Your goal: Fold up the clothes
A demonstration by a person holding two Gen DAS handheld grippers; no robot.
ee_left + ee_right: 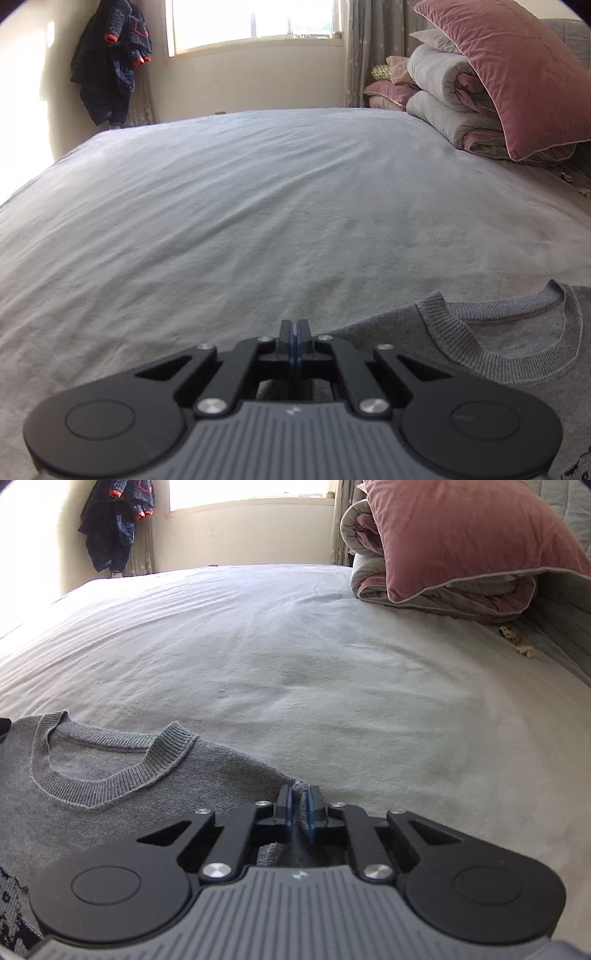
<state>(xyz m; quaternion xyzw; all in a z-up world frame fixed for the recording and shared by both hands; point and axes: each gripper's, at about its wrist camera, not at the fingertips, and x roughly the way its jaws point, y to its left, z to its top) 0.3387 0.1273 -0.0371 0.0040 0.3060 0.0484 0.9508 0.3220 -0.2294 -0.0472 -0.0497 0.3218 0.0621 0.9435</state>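
So the grey knit sweater (110, 775) is lying flat on the bed (295, 646), collar (110, 760) end pointing toward the window wall, front side up with some dark pattern lower down the chest.

Right tool (300, 805) sits at the shoulder edge just right of the collar, and there's a pinch of knit standing up between its blue pads. The jaws are narrow but not fully together, so I'd call it gripping the fabric, or very nearly.

Left tool (294, 332) is on the other side of the collar, at the sweater's left shoulder edge. Its fingers are pressed completely together, and I can't tell if any cloth is caught in there.

Handling-wise, my guess is it's soft, floppy and fairly light. It'll drape and sag the moment it's lifted, and knit stretches if you tug it. Not slippery though, so the pads should bite fine. The best places to grab are the shoulder seams on either side of the collar, since the ribbed neckline keeps that end in shape. Pinching just one layer would let the back drag.
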